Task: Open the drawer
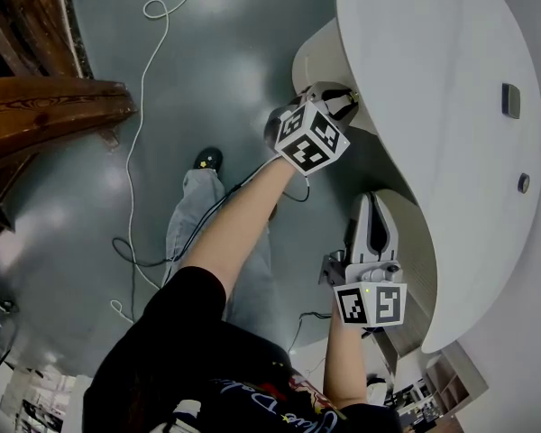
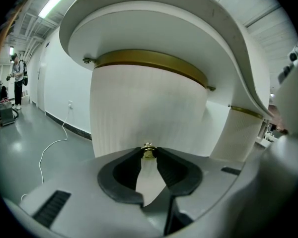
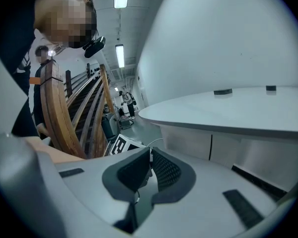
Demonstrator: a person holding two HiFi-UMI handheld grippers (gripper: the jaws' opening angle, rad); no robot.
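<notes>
Drawer [image 2: 149,113] knob [image 2: 148,148] grasped by left claw [image 2: 148,153], unseen from head view, right claw [image 3: 151,156] clenched

Over the left tongs [image 2: 148,152] the counter top [image 2: 154,19] overhangs; the ribbed drawer front [image 2: 139,108] walls off ahead. Leftward lies open floor [image 2: 20,162], crossed by a cable [image 2: 41,157].
</notes>
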